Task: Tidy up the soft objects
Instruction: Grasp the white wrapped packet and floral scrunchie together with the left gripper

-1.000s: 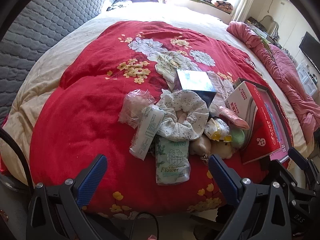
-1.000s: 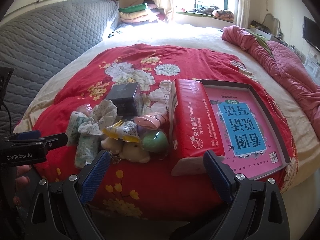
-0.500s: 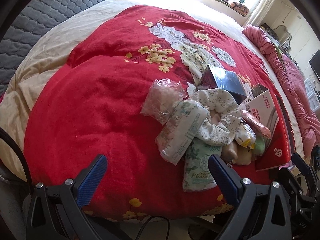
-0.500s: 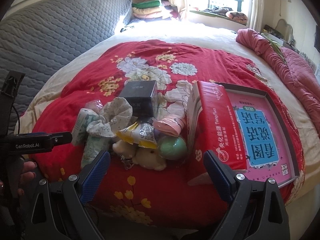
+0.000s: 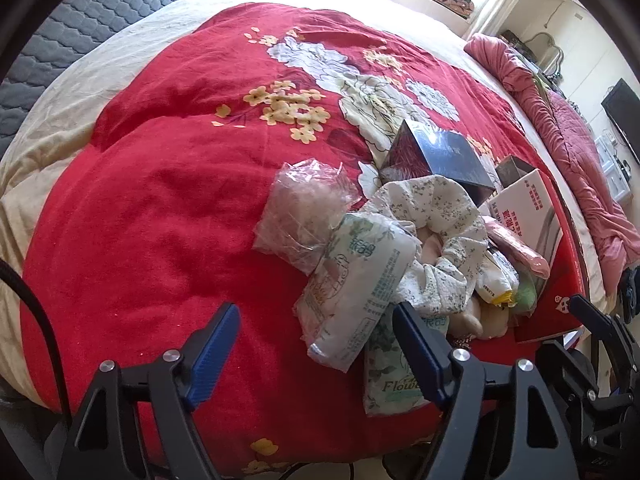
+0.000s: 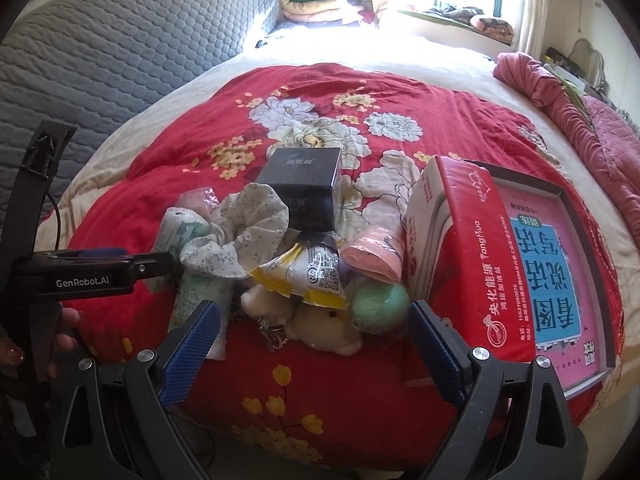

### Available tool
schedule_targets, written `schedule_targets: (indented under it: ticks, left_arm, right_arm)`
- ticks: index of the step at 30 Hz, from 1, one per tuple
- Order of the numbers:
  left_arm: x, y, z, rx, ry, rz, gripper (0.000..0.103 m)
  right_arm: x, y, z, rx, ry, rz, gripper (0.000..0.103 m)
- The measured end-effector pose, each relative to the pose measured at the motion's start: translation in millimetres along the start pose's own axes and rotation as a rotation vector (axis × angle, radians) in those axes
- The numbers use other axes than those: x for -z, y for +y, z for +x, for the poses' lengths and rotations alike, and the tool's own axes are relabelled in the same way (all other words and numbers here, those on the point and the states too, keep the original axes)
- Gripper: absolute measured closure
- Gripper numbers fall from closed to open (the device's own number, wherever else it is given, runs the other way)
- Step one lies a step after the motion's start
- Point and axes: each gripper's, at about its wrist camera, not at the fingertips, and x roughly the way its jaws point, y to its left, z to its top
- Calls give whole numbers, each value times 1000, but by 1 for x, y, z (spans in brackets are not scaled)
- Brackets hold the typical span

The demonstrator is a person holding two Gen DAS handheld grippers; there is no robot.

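Observation:
A pile of small things lies on the red flowered quilt (image 5: 160,208). It holds a floral scrunchie (image 5: 436,224) (image 6: 240,236), a white tissue pack (image 5: 360,280), a green "Flower" tissue pack (image 5: 392,376) (image 6: 196,296), a clear plastic bag (image 5: 300,216), a yellow snack packet (image 6: 308,276), a cream plush toy (image 6: 320,324), a green ball (image 6: 378,306) and a pink roll (image 6: 372,256). My left gripper (image 5: 316,344) is open, its fingers on either side of the near end of the white tissue pack. My right gripper (image 6: 316,344) is open and empty just before the plush toy.
A black box (image 6: 304,184) (image 5: 436,160) stands behind the pile. A red tissue box (image 6: 460,240) leans on an open pink-lined box lid (image 6: 560,264) at the right. A pink blanket (image 6: 560,96) lies along the far right. A grey quilted headboard (image 6: 120,48) is at the left.
My left gripper has moved forward and to the left, so the white tissue pack now lies between its fingers. My right gripper has moved closer to the pile. Both stay open.

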Motion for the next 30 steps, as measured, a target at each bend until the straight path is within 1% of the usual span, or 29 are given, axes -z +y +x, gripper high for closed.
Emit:
schedule_targets:
  ticks: [4,6,7,9,13,14,15,20,21,23,25,27,28,30]
  left_arm:
    - [-2,-5,6,27,8,22,42]
    - [-2,-4,9,53,14,19,52]
    - [-3,-4,10,67,18,16,54]
    - [-4,-1,12,86,21,6,62]
    - [-3,1,12,110,17,7,68]
    - [-3,3,11,116,12,7,69]
    - [-3,4,11,123,9,7,71]
    - [-4,14,10,144,-7,-15,80]
    - [-5,16,10,148,-7,-15,81]
    - [-5,17,10,154,-10,-15,81]
    - [-5,16,9,160,-10,-11,82]
    - [-5,16,9,164,-10,-7,82]
    - [-5,15,9,165,-10,-4,82]
    - [-4,14,8,170,-12,1,82]
  right_arm:
    - [-3,3,11,-23,15,6,9]
    - [-6,3,16,-42,20,29,10]
    - [-7,2,17,-49,22,42,11]
    - [-10,1,21,-54,19,59,14]
    - [-17,0,30,-53,30,65,20]
    - [-18,0,31,-53,34,66,24]
    - [-19,1,31,-61,34,67,25]
    - [-29,14,27,-99,4,16,25]
    - [-33,16,29,-96,2,7,25]
    - [-43,20,35,-96,-3,-5,25]
    - [-53,24,44,-78,-4,-25,25]
    - [-60,28,57,-67,11,-43,25]
    - [-63,31,65,-56,33,-54,25]
    - [-66,36,79,-46,73,-74,28]
